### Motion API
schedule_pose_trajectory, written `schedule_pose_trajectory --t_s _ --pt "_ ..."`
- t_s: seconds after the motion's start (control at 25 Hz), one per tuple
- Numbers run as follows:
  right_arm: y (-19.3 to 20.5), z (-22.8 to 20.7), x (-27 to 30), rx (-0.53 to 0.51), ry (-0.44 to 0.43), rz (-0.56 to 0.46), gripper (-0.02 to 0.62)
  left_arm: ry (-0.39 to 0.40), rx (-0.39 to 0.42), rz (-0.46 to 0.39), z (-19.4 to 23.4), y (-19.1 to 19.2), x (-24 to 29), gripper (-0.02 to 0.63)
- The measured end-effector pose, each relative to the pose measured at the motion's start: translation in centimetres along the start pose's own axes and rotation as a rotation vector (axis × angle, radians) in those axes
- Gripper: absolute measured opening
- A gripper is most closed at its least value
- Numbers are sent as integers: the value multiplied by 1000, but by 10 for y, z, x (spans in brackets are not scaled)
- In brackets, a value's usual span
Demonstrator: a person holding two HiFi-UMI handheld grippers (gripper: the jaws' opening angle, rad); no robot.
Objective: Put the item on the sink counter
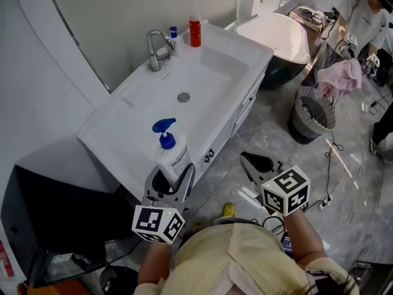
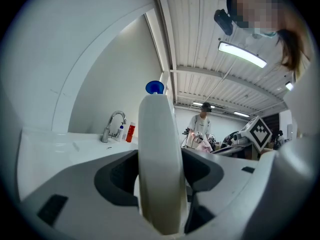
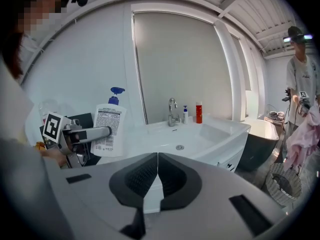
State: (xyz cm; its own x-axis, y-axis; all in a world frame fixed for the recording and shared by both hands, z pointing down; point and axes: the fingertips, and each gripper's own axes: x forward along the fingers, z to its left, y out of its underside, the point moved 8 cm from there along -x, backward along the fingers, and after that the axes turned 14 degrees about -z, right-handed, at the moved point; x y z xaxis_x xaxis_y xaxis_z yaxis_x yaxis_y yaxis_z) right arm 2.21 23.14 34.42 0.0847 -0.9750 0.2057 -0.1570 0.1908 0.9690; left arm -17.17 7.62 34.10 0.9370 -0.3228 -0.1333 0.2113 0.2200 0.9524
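Observation:
A white pump bottle (image 1: pixel 171 155) with a blue pump head is clamped upright in my left gripper (image 1: pixel 172 180), at the near front edge of the white sink counter (image 1: pixel 123 115). In the left gripper view the bottle (image 2: pixel 160 164) fills the gap of the left gripper (image 2: pixel 160 184). From the right gripper view the bottle (image 3: pixel 109 126) hangs in the left gripper (image 3: pixel 95 133), left of the counter (image 3: pixel 210 134); I cannot tell if its base touches. My right gripper (image 1: pixel 255 163) is shut and empty over the floor, its jaws pressed together (image 3: pixel 157 176).
A chrome faucet (image 1: pixel 155 48), a small blue-capped bottle (image 1: pixel 174 39) and a red bottle (image 1: pixel 194 31) stand at the counter's back. Beyond it are a bathtub (image 1: pixel 276 35) and a dark basket (image 1: pixel 312 117); a person (image 1: pixel 362 17) holds pink cloth (image 1: pixel 341 77).

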Motion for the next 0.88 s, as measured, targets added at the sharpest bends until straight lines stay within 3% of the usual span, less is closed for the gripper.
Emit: schedule_pose_trajectory --t_s 0.48,0.88 --pt "-2 -71 -3 15 -81 -4 26 -89 21 -9 -35 16 49 290" --pt "2 -88 11 51 -126 0 26 -149 45 14 -33 17 62 290"
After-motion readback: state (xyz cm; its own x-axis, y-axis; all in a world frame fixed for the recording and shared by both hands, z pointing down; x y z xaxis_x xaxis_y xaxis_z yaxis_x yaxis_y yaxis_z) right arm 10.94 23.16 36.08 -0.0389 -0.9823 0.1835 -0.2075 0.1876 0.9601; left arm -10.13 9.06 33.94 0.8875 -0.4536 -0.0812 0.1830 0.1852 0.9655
